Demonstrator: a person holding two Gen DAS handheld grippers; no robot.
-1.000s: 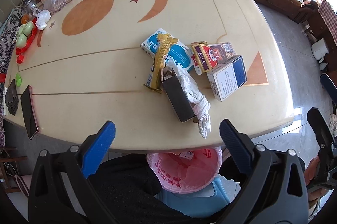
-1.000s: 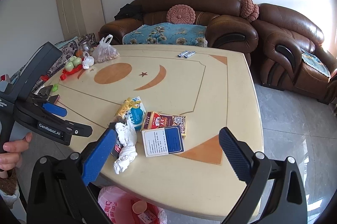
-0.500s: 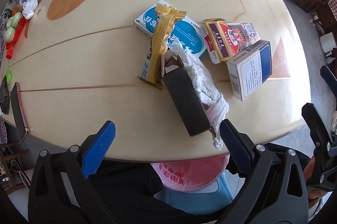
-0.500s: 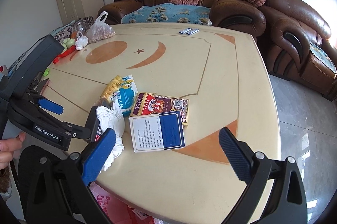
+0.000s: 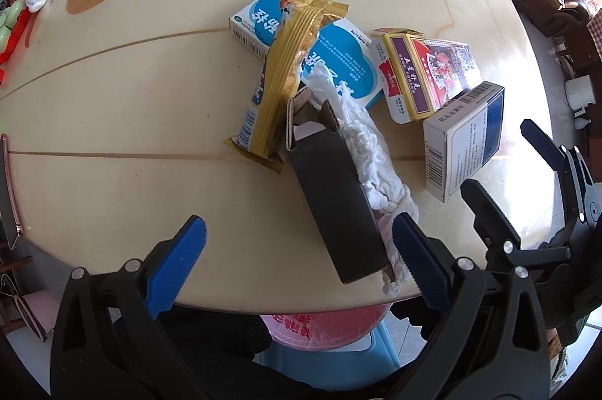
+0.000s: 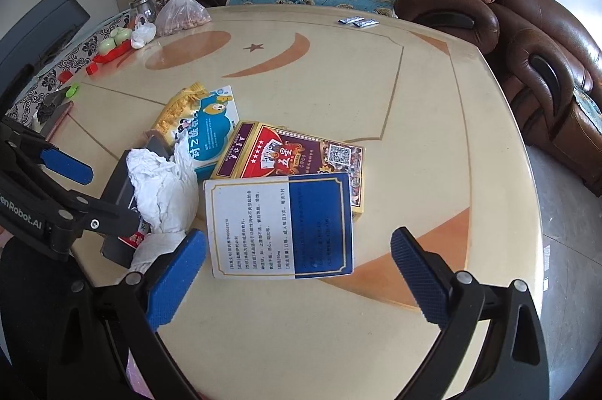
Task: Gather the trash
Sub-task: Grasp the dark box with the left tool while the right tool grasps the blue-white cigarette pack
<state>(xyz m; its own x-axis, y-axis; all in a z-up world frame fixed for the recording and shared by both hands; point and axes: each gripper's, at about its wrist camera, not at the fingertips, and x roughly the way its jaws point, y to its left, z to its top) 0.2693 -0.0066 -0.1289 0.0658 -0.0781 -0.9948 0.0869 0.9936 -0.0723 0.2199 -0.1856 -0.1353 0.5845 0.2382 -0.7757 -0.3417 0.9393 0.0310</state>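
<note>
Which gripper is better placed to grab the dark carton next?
Left. The left gripper is open with the dark carton lying between its fingers near the table edge. The right gripper is lined up on the blue-and-white box instead.

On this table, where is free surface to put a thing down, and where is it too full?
Free: the wide middle of the table between the trash pile and the two small sachets, and the near right corner beside the blue and white box. Crowded: around the crumpled tissue and the dark box, plus the far left edge.
</note>
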